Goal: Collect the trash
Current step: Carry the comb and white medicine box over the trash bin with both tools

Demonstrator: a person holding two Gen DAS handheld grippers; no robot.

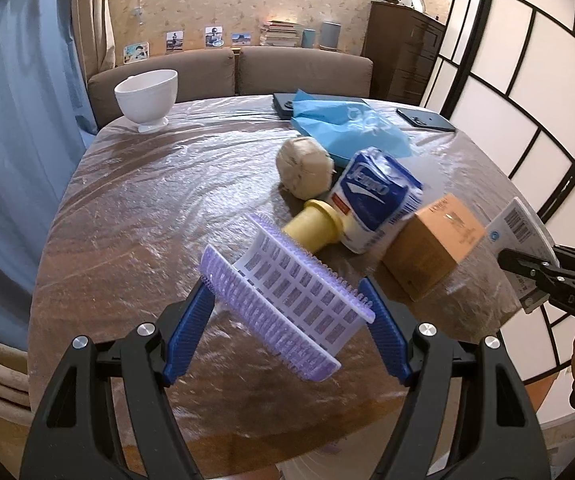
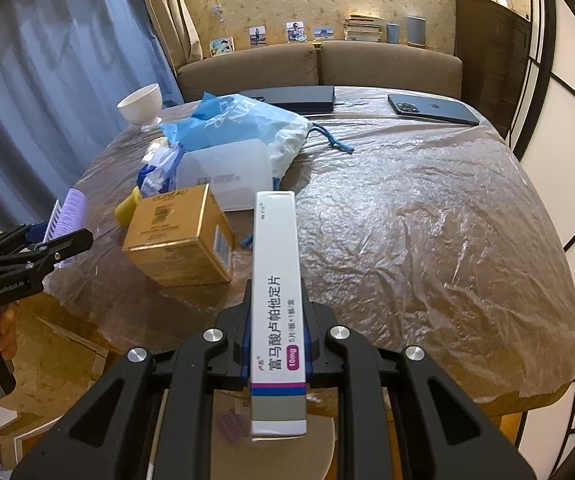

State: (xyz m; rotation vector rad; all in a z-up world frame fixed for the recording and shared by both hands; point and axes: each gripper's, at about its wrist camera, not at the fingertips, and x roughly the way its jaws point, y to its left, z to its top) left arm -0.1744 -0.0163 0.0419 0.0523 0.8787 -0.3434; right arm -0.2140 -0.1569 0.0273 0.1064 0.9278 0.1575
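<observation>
Left gripper clamps the purple comb; right gripper pinches the medicine box at its lower half, just right of the tan carton. Risk: the long box levers out (top-heavy grip). Table has slick, crinkly plastic wrap; sofa behind.

Clutter crowds the table left; its right half lies open.
</observation>
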